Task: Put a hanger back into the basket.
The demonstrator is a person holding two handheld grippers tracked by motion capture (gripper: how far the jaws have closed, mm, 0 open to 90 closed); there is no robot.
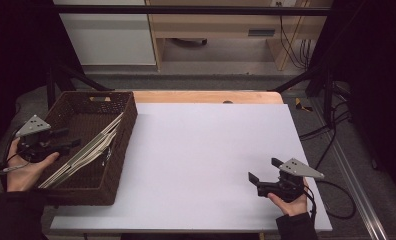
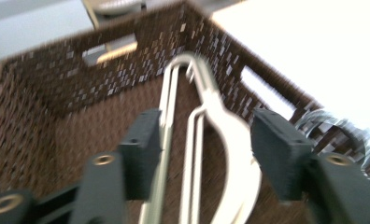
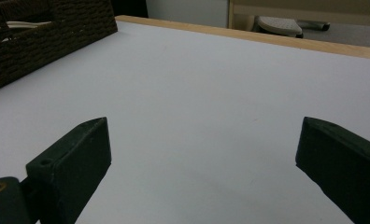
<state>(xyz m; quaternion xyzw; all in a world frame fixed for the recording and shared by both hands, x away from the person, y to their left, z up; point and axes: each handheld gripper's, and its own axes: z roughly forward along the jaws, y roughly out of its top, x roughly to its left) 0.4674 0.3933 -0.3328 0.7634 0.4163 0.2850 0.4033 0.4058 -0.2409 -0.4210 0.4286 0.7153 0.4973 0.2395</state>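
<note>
A dark woven basket (image 1: 117, 150) sits at the left edge of the white table (image 1: 206, 160), and inside it lies a bundle of pale hangers (image 1: 86, 150), seemingly 2 or 3 stacked flat. Their long axis runs diagonally across the basket floor, from the near-left corner up toward the far-right wall. In the left gripper view the hangers (image 2: 220, 135) point away from the camera, with the curved metal hook end farthest off, close to the basket's far corner (image 2: 188, 28).

The left gripper (image 1: 68, 139) hangs over the basket's left side with its jaws spread and nothing between them. From its own camera, the jaws straddle the bundle: the left jaw stands over the pale bars, the right jaw well to the other side of the broad curved shoulder. That view is blurred, so whether either pad touches the hangers cannot be told. The hangers lie directly ahead of and below these jaws, roughly in line with them.

The right gripper (image 1: 263, 172) rests near the table's right front, jaws also spread wide and empty, well apart from the basket. Its own view looks across bare white surface, with the basket wall (image 3: 38, 51) far off at the upper left.

The left hand is plainly the nearer one, so any grasp on the hangers likely falls to it, by closing across the bundle's width rather than along its length
</note>
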